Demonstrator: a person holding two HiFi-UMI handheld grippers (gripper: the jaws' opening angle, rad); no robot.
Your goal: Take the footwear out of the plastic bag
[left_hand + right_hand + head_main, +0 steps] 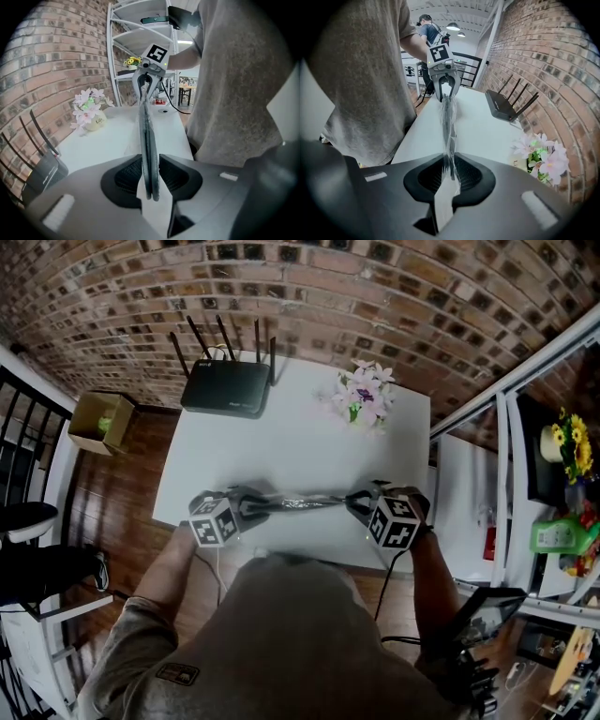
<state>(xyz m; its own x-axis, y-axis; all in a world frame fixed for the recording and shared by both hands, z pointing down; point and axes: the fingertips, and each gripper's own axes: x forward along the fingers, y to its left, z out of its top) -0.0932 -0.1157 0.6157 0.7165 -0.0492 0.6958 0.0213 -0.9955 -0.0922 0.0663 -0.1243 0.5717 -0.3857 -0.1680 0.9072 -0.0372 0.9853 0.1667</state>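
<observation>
With left claw [150, 160], pinches the footwear [146, 126] edge-on, pads pressed to both flat sides. With right claw [450, 161], bites shut on a thin fold of the bag [450, 136]. Holds the load strung level between the two, just above the near part of the table [281, 451], apparently not resting on it.

Risks losing the footwear from the left pinch: smooth dark faces, only one end caught. Risks dropping that end onto the table on any slackening. Could equally tear the film at the right, or let it slide free, given so slight a bite on so thin a sheet. Might draw out only one of the two stacked pieces and leave the other inside. Seems unlikely to strike the router [228, 388] or the flowers [364, 395], both well apart at the far side by the brick wall [328, 287].

Cannot place the bag's mouth, nor confirm film over the end in the left claw. Shows the footwear only as two thin dark edges, so no telling its kind. Reduces the load to a dark streak with glints in the head view. Loses the table's near edge under the torso [272, 643]. Cuts off shelving at the frame's right side.
</observation>
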